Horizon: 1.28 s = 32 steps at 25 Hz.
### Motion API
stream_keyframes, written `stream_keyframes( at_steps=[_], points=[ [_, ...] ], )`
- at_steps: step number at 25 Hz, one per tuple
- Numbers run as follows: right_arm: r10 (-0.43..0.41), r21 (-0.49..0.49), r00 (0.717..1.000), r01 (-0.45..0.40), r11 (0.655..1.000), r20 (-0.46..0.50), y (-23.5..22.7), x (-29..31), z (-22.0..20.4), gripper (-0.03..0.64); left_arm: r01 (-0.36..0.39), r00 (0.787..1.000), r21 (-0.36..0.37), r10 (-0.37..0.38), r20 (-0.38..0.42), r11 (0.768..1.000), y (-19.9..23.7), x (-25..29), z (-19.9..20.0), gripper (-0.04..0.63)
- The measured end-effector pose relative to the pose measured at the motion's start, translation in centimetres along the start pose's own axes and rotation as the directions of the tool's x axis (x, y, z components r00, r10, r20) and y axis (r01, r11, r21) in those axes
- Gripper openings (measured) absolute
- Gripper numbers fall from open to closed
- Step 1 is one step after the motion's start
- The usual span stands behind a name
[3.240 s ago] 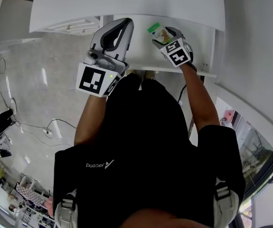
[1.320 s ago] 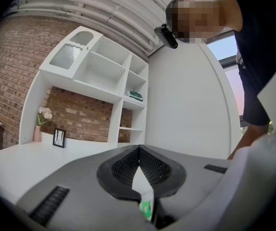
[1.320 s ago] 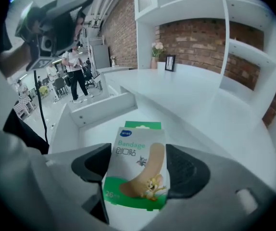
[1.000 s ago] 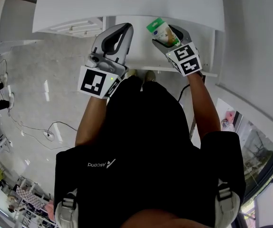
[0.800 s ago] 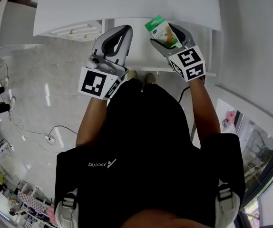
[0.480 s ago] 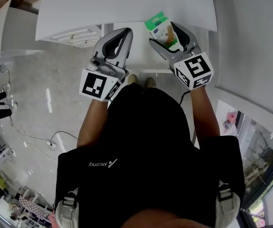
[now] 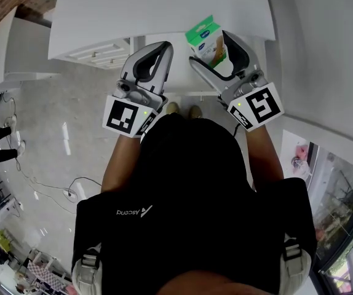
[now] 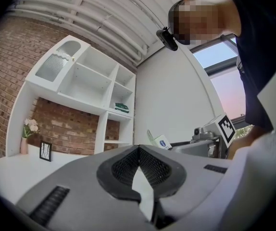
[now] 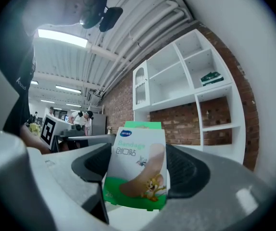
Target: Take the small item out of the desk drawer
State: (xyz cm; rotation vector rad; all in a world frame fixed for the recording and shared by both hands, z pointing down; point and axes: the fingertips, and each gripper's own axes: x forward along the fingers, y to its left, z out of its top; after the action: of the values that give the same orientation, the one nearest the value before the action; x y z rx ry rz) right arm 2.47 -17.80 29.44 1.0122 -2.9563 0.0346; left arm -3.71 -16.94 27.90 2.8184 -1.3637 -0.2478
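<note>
Bandage box (image 7: 205,37), clamped in right tongs (image 7: 209,47), has risen higher.

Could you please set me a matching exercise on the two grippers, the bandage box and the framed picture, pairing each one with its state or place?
Things:
1. left gripper
2. right gripper
3. bandage box
4. framed picture

States or places:
A. green and white, upright between two jaws
B. jaws together, nothing between them
C. stands in front of the brick wall
D. jaws closed on a thing

Pairs: 1-B, 2-D, 3-A, 4-C
</note>
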Motion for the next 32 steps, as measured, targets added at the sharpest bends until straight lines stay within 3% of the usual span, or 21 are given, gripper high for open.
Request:
stream_keyframes(
  at_steps=[9,32],
  points=[
    [0.003,0.017,0.997,-0.004,1.0,0.082,0.6,-0.3,1.9,0.352,0.023,1.0,-0.001,-0.023,0.016,1.0,-0.3,0.0,0.8,-0.002],
    [0.003,-0.002,0.996,-0.003,1.0,0.094,0.5,-0.3,1.9,0.351,0.041,0.999,0.001,-0.041,0.031,0.999,-0.2,0.4,1.0,-0.002]
  ],
)
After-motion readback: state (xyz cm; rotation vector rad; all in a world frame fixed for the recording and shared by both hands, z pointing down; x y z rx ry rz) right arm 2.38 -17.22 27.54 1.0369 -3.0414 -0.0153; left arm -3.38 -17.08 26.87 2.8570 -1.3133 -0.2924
